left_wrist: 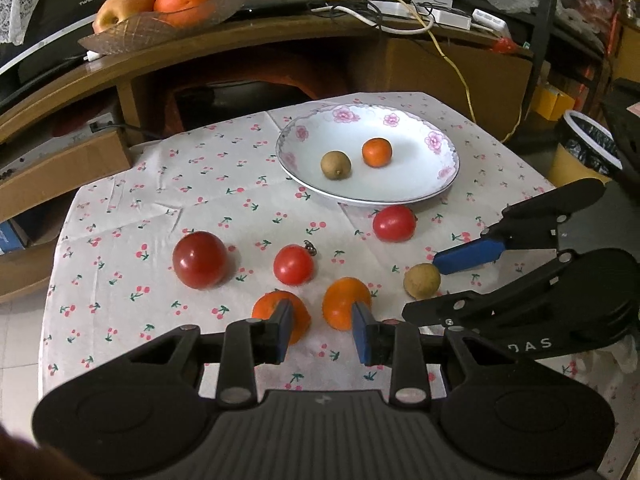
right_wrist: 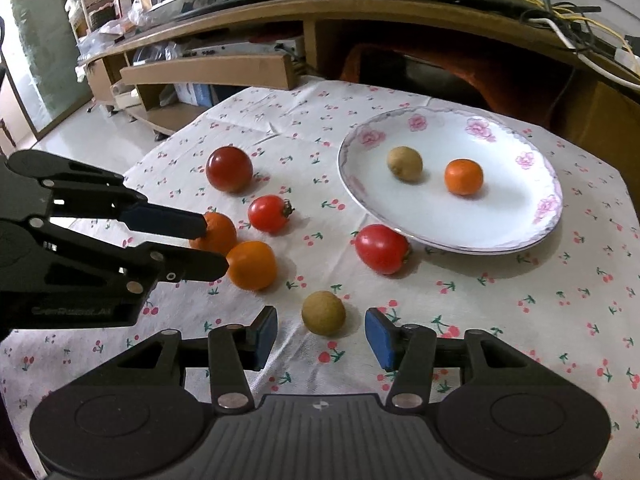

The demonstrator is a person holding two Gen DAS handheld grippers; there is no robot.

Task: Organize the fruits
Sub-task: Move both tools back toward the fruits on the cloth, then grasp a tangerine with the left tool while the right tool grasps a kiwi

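Observation:
On the cherry-print tablecloth stands a flowered white plate (left_wrist: 404,180) (right_wrist: 504,212) holding a small brown fruit (left_wrist: 336,165) and a small orange (left_wrist: 377,152). Three tomatoes (left_wrist: 200,259) (left_wrist: 293,264) (left_wrist: 394,223) lie loose on the cloth. Two oranges (left_wrist: 266,306) (left_wrist: 342,298) sit side by side just ahead of my left gripper (left_wrist: 322,332). Its jaws stand narrowly apart over bare cloth, one fingertip against each orange. My right gripper (right_wrist: 322,338) is open, with another brown fruit (right_wrist: 323,312) (left_wrist: 422,280) between its tips, untouched by the pads.
Behind the table runs a wooden cabinet (left_wrist: 280,40) with a bowl of large fruit (left_wrist: 160,20) and tangled cables. A bin (left_wrist: 588,144) stands at the right and a cardboard box (left_wrist: 60,168) at the left. The cloth drops off at the near edge.

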